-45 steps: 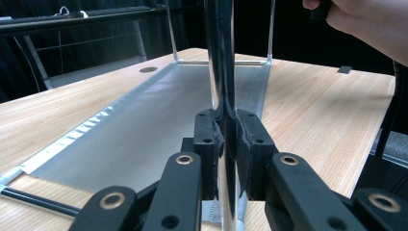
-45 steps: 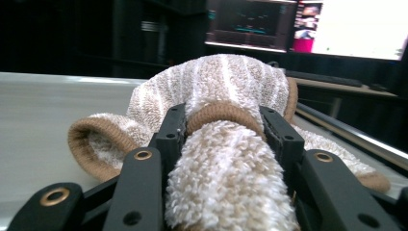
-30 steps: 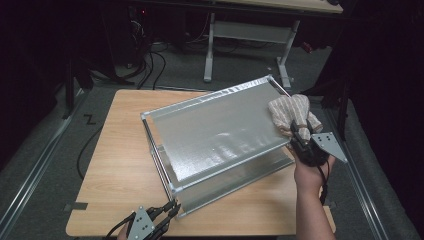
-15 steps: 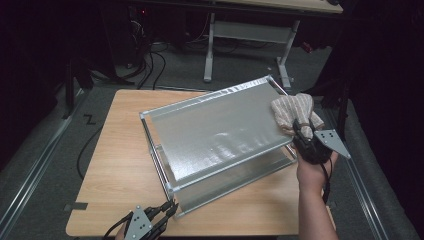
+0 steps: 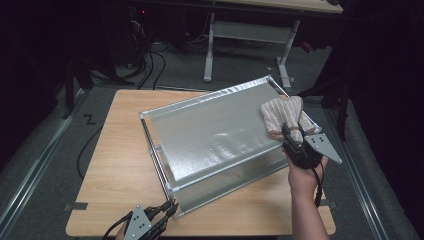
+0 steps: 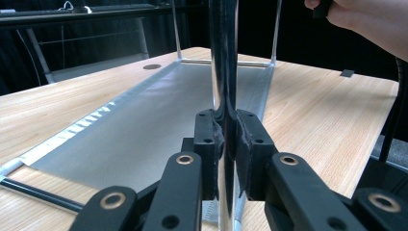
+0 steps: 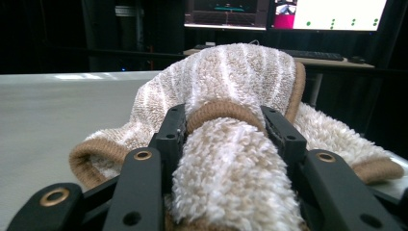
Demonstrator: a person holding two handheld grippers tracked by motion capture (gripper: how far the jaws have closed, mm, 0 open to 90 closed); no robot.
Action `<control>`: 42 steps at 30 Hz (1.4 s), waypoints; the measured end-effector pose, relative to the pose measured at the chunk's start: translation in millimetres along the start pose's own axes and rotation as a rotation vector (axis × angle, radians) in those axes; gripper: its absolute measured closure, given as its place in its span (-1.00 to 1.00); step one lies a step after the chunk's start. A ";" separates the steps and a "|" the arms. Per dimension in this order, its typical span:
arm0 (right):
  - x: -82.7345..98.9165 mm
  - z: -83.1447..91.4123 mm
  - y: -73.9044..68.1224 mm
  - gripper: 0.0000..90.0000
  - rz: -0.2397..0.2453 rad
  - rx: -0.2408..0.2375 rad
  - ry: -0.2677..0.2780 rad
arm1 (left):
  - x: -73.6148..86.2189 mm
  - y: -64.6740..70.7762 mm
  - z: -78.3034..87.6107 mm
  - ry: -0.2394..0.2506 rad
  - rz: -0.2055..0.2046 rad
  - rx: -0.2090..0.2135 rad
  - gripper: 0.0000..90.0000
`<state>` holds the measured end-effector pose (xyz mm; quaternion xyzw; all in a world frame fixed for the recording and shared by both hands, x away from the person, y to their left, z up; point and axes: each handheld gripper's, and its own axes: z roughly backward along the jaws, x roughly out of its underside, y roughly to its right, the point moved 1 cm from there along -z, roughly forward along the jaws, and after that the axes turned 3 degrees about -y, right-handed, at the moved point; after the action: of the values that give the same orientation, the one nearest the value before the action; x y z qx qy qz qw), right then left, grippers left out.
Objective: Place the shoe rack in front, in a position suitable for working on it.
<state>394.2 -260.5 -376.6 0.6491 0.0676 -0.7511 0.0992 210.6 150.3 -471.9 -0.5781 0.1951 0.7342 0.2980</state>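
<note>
While the metal rack (image 5: 215,135) stands on the worktop (image 5: 120,165), its near corner post is clamped between the closed left gripper (image 6: 225,144) fingers; a striped towel (image 7: 231,159), apparently resting on the rack's far end, is pinched by the right gripper (image 7: 226,130) fingers.

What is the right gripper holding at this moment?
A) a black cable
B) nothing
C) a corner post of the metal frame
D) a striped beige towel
D: in the right gripper view the right gripper is clamped on a bunched fold of the towel, which lies on the silver panel.
</note>
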 end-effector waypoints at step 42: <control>6.5 53.1 -203.1 0.28 0.146 -0.448 0.042 | -1.0 -1.5 -4.5 0.003 -0.013 0.017 0.76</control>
<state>294.1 -75.9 -380.7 0.6297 0.1875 -0.6943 0.2936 215.1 148.4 -472.0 -0.5777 0.1980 0.7297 0.3075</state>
